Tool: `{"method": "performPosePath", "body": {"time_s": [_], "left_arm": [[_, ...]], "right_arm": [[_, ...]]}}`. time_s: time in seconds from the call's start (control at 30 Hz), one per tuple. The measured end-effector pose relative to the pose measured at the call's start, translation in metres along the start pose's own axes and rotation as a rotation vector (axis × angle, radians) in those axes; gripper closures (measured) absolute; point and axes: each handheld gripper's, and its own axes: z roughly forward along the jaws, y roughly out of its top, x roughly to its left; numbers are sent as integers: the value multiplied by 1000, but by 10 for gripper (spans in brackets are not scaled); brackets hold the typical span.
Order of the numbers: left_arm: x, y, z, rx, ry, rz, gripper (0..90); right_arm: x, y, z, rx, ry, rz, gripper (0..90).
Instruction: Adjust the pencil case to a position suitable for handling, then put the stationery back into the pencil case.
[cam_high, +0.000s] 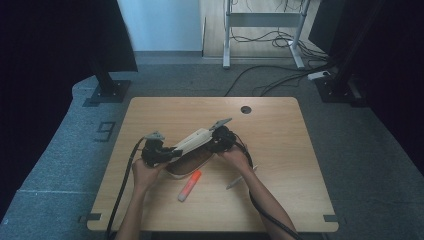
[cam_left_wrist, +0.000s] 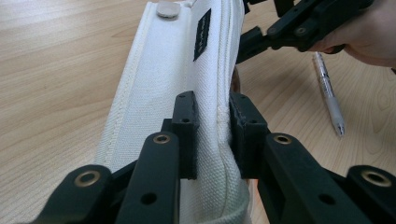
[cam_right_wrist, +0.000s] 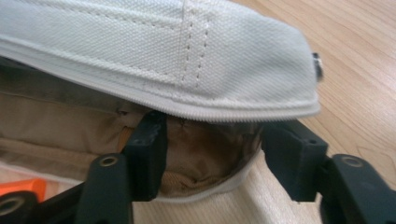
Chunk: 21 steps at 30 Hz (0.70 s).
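On the light wooden table (cam_high: 280, 165), taking the cream canvas zip pencil case (cam_high: 192, 145) as landmark: nearest the person, an orange highlighter with a white cap (cam_high: 189, 185) lies just in front of the case, and a clear pen (cam_high: 241, 177) lies to its front right. The case sits mid-table, its lid raised, showing a tan lining. The left gripper (cam_left_wrist: 212, 121) pinches the lid's zip edge at the case's left end. The right gripper (cam_right_wrist: 212, 154), at the case's right end, has its jaws apart at the open mouth, gripping nothing.
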Motion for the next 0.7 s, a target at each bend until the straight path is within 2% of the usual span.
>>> {"method": "performPosePath", "body": {"time_s": [0.33, 0.7], "left_arm": [[0, 0, 0, 3, -2, -1, 740], [0, 0, 0, 3, -2, 2, 739]], "right_arm": [[-2, -8, -17, -16, 9, -8, 284], [-6, -20, -41, -37, 18, 4, 255]]}}
